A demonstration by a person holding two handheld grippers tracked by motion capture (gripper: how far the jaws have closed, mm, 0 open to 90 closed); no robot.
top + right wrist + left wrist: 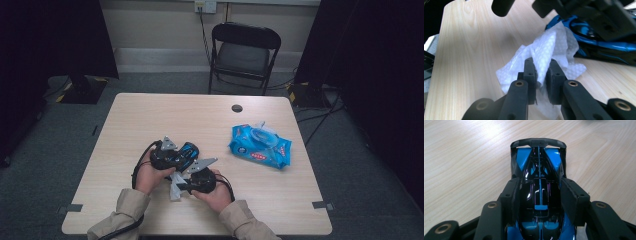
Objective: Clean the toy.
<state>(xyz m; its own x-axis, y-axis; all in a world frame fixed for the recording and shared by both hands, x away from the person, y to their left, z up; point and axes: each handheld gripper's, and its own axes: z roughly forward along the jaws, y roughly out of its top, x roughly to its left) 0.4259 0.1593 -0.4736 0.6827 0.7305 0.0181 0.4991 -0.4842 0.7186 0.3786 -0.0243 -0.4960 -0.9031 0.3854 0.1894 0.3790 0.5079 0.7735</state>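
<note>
My right gripper (541,72) pinches a crumpled white wet wipe (544,53); my left gripper (540,195) clamps the glossy blue-and-black toy car (539,182), near table centre. Step: wiping. Next, press the wipe along the bodywork.

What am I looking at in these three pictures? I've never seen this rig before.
A person sits at a wooden table with a hand-held two-jaw gripper in each hand. The high view looks down from above; the other two pictures come from cameras riding on the grippers. The left gripper has its jaws clamped on the sides of a blue and black toy race car. The right gripper pinches a white wet wipe that touches the car. A blue pack of wipes lies on the table at the right.
</note>
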